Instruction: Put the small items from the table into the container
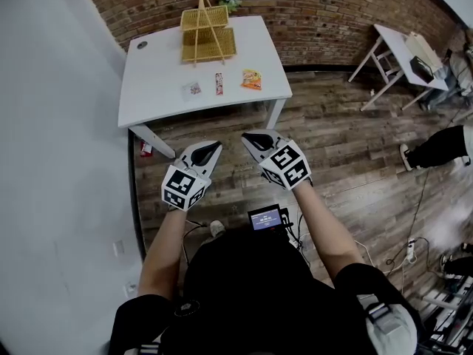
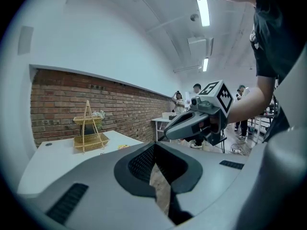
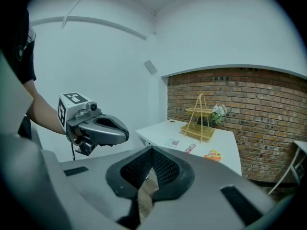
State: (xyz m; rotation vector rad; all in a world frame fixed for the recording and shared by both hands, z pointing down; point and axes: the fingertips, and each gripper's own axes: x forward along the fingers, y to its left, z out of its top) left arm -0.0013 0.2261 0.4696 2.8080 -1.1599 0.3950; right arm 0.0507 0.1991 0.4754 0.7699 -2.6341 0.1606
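Left gripper (image 1: 216, 146) and right gripper (image 1: 247, 137) are hovering clenched, empty; only the head view is showing the chest screen (image 1: 264, 217).

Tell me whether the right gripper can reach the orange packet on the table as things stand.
Probably not without a step forward: the right gripper hangs over the floor, short of the table. Nothing blocks the way; the orange packet lies exposed near the front edge.

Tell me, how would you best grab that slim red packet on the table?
Probably from above, pinching across its narrow width near the middle: the red packet lies flat on the white table, long and slim, with nothing touching it.
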